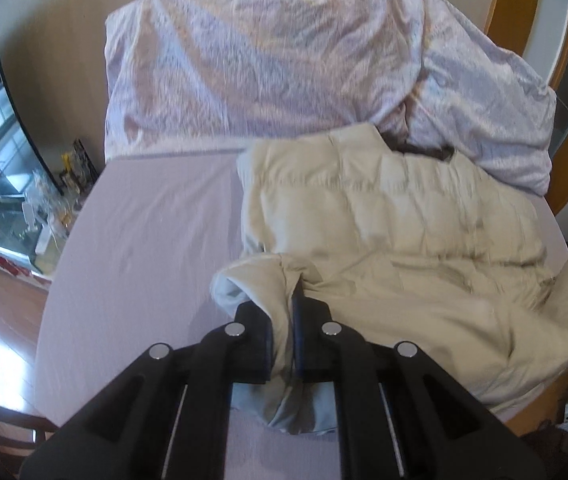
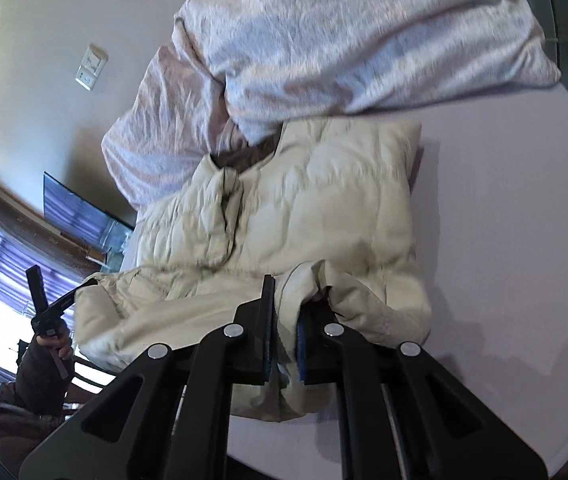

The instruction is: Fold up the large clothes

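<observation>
A cream quilted puffer jacket [image 1: 403, 216] lies on the lilac bed sheet [image 1: 144, 248], collar toward the pillows. My left gripper [image 1: 282, 316] is shut on a bunched fold of the jacket's near edge, where the grey lining shows. In the right wrist view the same jacket [image 2: 303, 200] fills the middle. My right gripper [image 2: 285, 320] is shut on another bunched fold of its near hem. The left gripper [image 2: 44, 312] also shows at the far left of that view, held in a hand.
Two pale patterned pillows [image 1: 244, 68] [image 1: 483, 96] lie at the head of the bed against the wall. A wooden headboard frame [image 1: 523, 4] curves at the right. A cluttered low stand [image 1: 24, 208] and wooden floor lie left of the bed.
</observation>
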Demonstrator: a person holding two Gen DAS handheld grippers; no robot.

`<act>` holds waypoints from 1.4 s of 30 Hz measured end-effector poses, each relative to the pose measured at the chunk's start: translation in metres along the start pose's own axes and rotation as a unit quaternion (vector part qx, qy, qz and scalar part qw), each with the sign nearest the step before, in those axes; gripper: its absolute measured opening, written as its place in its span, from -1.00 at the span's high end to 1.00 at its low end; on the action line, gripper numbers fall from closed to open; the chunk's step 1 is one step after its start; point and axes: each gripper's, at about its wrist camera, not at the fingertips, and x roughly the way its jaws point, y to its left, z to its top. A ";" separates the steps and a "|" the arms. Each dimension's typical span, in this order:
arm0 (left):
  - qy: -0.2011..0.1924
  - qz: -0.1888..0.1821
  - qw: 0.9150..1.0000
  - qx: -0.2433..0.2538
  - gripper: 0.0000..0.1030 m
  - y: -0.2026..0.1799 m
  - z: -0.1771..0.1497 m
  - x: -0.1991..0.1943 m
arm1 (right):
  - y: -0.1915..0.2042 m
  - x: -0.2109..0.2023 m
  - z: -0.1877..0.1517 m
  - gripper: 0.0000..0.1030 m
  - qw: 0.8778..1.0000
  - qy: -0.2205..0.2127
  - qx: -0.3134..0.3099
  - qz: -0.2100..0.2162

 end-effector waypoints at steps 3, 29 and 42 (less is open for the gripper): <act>-0.009 0.004 1.000 -0.001 0.84 -0.002 0.017 0.005 | 0.001 0.007 0.015 0.82 1.000 -0.007 0.000 -0.014; -0.006 0.012 0.999 -0.043 0.84 -0.001 0.153 0.101 | -0.003 0.101 0.129 0.82 0.978 -0.053 0.056 -0.194; 0.045 0.023 0.994 -0.098 0.76 0.008 0.171 0.184 | -0.048 0.153 0.155 0.79 0.970 -0.032 0.125 -0.205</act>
